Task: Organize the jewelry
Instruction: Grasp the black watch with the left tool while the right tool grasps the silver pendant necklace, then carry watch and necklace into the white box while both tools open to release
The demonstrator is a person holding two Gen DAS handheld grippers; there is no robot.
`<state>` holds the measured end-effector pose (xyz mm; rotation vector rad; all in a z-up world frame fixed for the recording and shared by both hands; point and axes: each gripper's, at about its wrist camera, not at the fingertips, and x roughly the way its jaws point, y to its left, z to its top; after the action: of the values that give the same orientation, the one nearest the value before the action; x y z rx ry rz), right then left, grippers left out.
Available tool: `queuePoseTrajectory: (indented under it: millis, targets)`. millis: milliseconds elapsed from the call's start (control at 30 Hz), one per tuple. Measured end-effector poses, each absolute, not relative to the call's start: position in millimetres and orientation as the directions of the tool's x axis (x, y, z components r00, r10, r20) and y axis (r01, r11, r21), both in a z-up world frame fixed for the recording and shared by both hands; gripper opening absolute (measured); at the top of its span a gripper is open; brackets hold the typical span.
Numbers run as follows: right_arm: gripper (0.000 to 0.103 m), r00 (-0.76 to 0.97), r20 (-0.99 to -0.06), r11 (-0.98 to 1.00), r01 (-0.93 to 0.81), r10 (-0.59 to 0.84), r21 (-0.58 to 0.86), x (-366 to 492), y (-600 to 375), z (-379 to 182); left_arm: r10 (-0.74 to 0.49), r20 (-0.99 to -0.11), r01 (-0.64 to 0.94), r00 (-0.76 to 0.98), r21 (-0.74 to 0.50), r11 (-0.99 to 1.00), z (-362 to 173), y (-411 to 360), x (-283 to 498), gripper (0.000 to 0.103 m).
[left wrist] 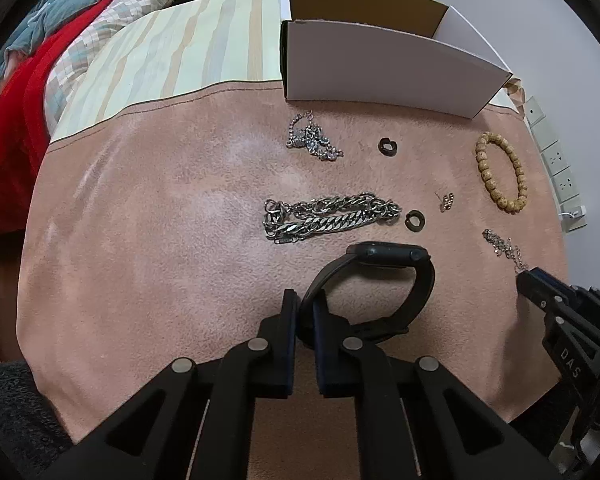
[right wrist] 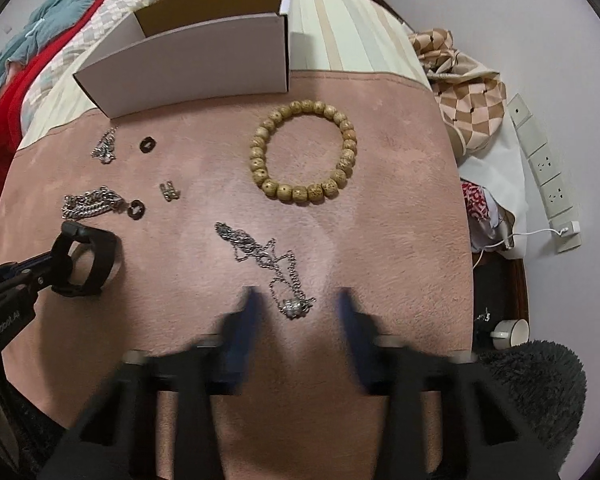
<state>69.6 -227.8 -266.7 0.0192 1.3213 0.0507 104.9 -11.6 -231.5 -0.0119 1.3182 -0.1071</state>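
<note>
Two views are given, and the left wrist view is taken first. A black watch (left wrist: 396,280) is held by its strap between the fingers of the left gripper (left wrist: 305,312), which is pinched tight on it. The strap is thin, so the jaws are almost closed. The watch face is turned away, toward a white box (left wrist: 388,76) at the far side of a pink mat (left wrist: 160,260). The box is open at the top, most likely so that the jewelry can be dropped in. A thick silver chain (left wrist: 328,216) is laid just past the watch, with a small dark ring (left wrist: 415,219) beside it. Farther off, a sparkly chain (left wrist: 312,138), another dark ring (left wrist: 388,145), small earrings (left wrist: 446,201) and a bead bracelet (left wrist: 500,172) are spread apart on the mat, probably so each can be picked up alone.

Next, the right wrist view is taken. The right gripper (right wrist: 298,300) is spread wide and nothing is held in it. It is blurred. A thin silver necklace (right wrist: 268,258) is laid between its fingers, with the pendant (right wrist: 296,307) nearest. It cannot be told whether the fingertips touch the mat. The wide opening seems meant for closing around the pendant. The bead bracelet is seen farther ahead, near the box, and the watch is seen at the left, gripped by the left gripper.
</note>
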Motion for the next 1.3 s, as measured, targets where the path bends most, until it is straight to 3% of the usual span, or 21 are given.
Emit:
queuePoseTrajectory:
  millis: [233,600,1000,1133,1300]
  targets:
    - [0.011,0.295,-0.946,0.988,0.035,0.136,0.153,68.2,-242.1,-241.8,-0.120,-0.952,0.072,0.280,-0.103,0.992,-208.0,9.0,97.5,0.004]
    - [0.011,0.457,-0.859,0.965,0.003,0.231,0.262,92.0,-248.2,-147.3,-0.167,-0.903,0.089,0.396,-0.144,0.986,-145.8,11.8,123.2,0.004]
    - [0.011,0.632,-0.721,0.957,-0.140,0.283,0.253,170.5,-241.5,-25.7,-0.203,-0.852,0.115,0.483,-0.168,0.979,-88.6,-0.4,190.9,0.004]
    - [0.011,0.635,-0.722,0.962,-0.179,0.274,0.208,212.2,-228.6,-24.9,-0.181,-0.870,0.110,0.458,-0.147,0.983,-104.7,0.2,225.7,0.004]
    - [0.011,0.549,-0.789,0.960,-0.206,0.274,0.189,266.4,-207.2,-77.1,-0.184,-0.905,0.094,0.383,-0.160,0.983,-137.4,3.3,267.9,0.004]
